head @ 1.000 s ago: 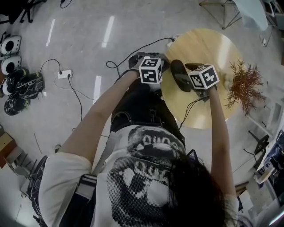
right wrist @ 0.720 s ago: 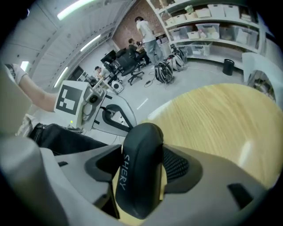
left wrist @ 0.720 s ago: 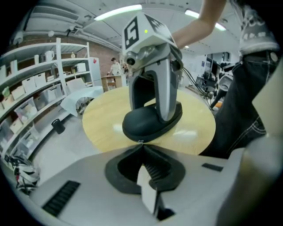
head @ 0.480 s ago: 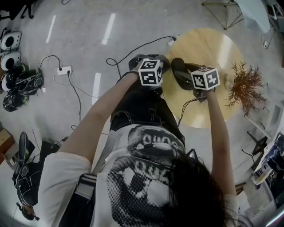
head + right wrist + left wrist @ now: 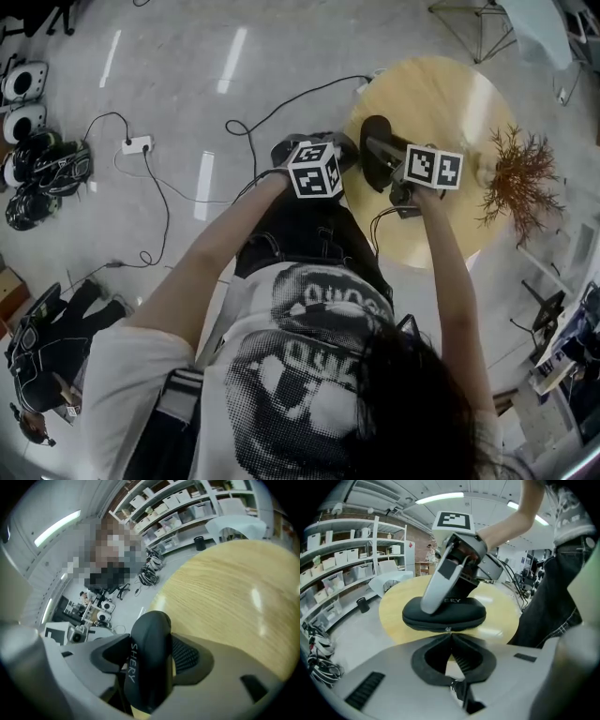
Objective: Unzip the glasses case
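Observation:
A black zippered glasses case [image 5: 375,150] sits near the left edge of a round wooden table [image 5: 441,94]. My right gripper [image 5: 382,157] is shut on it across its width. The right gripper view shows the case [image 5: 147,663] between the two pads, and the jaws have just been closing on it. From the table's left side my left gripper [image 5: 351,155] reaches the case. In the left gripper view its jaws are shut, tips [image 5: 450,633] together at the small metal zipper pull [image 5: 448,629] on the seam of the case [image 5: 459,616].
A spiky brown dried plant [image 5: 518,183] stands at the table's right edge. Cables and a white power strip [image 5: 137,147] lie on the floor to the left, with shoes [image 5: 42,178] beyond. Shelves with bins [image 5: 342,555] line the far wall.
The right gripper has rolled, and the case has turned and shifted slightly toward the table's far side. The left gripper has slid a little back toward the person.

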